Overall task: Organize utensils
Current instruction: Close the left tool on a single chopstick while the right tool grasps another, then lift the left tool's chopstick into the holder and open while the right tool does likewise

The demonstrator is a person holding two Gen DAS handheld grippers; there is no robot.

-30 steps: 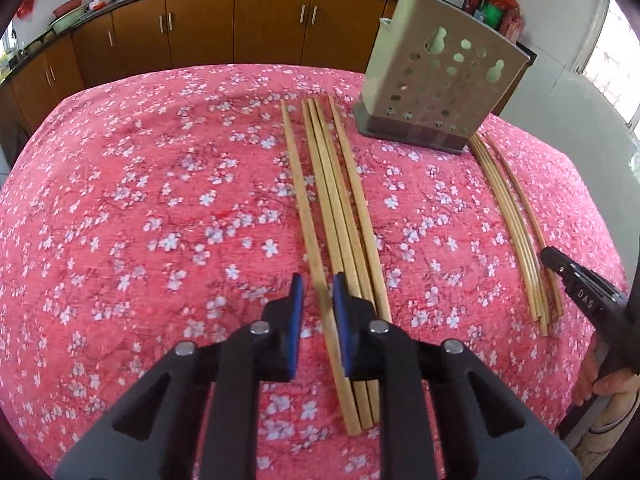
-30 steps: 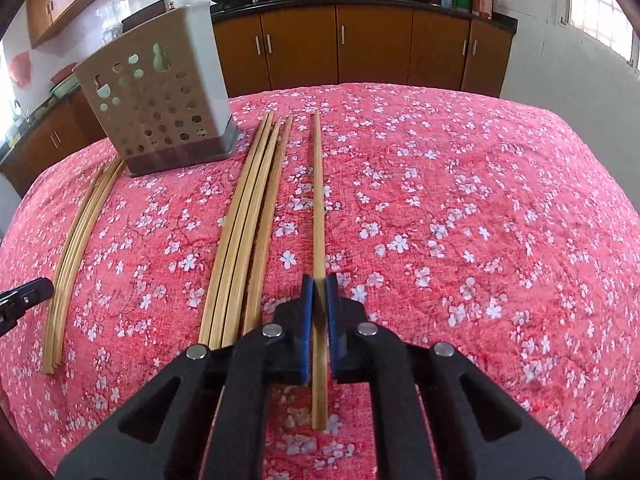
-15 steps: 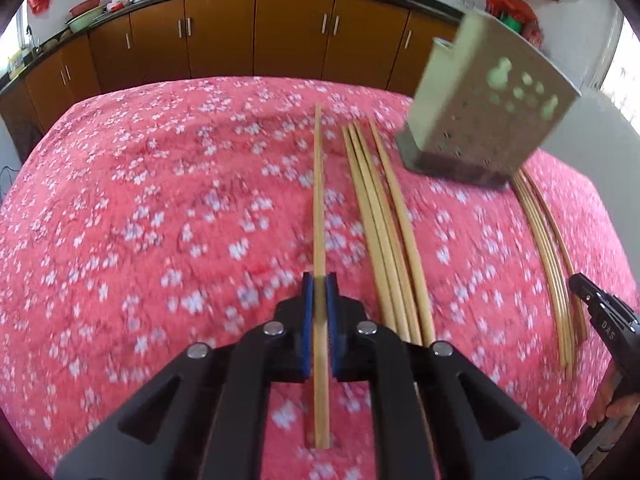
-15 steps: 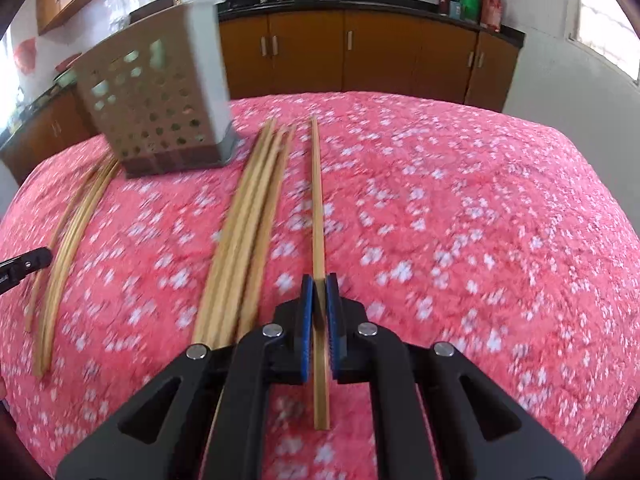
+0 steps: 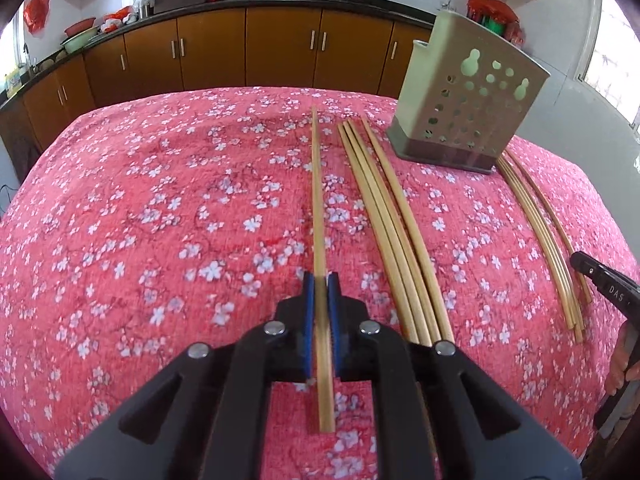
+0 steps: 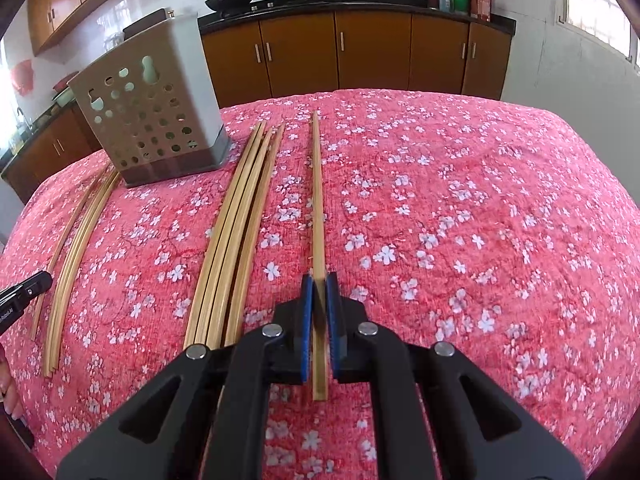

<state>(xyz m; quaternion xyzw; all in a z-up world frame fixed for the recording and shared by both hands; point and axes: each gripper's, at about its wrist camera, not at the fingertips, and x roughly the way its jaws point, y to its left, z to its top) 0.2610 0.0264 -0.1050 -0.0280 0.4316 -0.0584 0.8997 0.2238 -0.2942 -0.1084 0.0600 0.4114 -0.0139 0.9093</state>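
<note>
Left hand-held gripper clenched on one chopstick; right hand-held gripper likewise on chopstick. Open table to the left's left, the right's right. Holder at far edge. Vs 1 s ago: left closed, grabbed its stick.

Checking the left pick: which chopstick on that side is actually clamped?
The lone chopstick left of the loose bundle, pinched in the left claw.

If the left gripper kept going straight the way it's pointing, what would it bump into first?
Probably the flowered tablecloth. The left gripper, shut on one chopstick, points down at the cloth along that stick. The perforated holder stands off to the right, seemingly clear of that line.
</note>
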